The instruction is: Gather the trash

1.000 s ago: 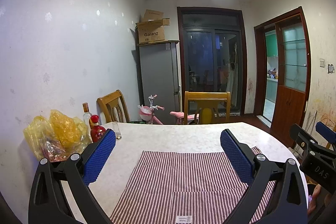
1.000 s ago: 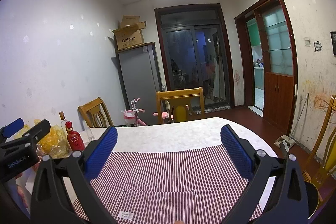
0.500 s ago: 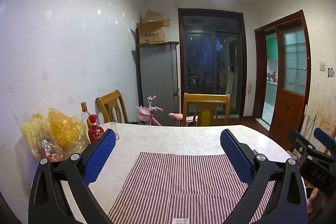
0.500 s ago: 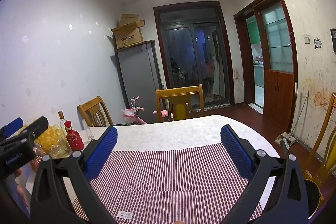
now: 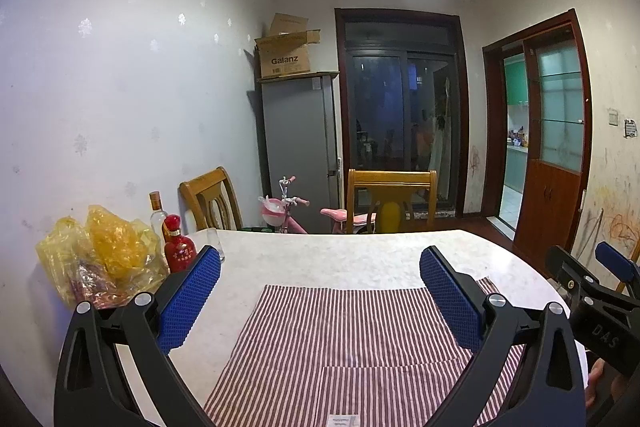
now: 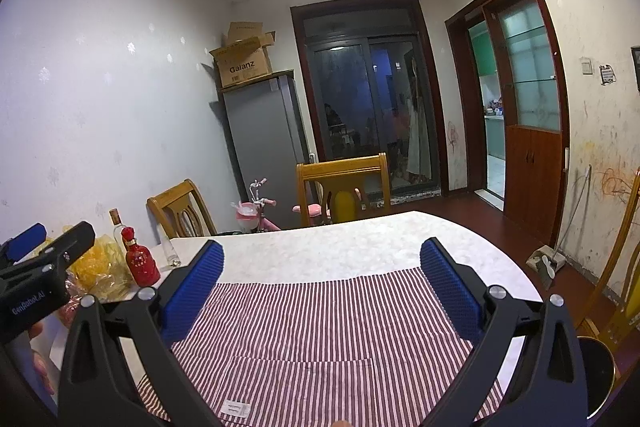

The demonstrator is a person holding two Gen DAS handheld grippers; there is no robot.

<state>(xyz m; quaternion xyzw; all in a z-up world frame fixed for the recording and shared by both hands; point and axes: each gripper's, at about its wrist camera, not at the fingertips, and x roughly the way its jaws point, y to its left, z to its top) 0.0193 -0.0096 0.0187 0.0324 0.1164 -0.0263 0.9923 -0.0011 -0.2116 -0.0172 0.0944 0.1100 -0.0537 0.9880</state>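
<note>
The table (image 5: 360,259) is showing a smooth, pale, marble-like top with a soft sheen. The striped cloth (image 5: 352,331) is lying matt and woven. The yellow bags (image 5: 104,255) are looking like thin, crinkled, glossy plastic. The red bottle (image 6: 140,261) is gleaming like glazed ceramic. The chairs (image 5: 390,187) are showing varnished wood. The gripper pads (image 5: 190,299) are looking like textured blue rubber on matt black plastic.

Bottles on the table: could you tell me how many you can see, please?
2: a red bottle beside the yellow plastic bag near the wall, and a clear bottle just behind it. The bag may hide others.
</note>
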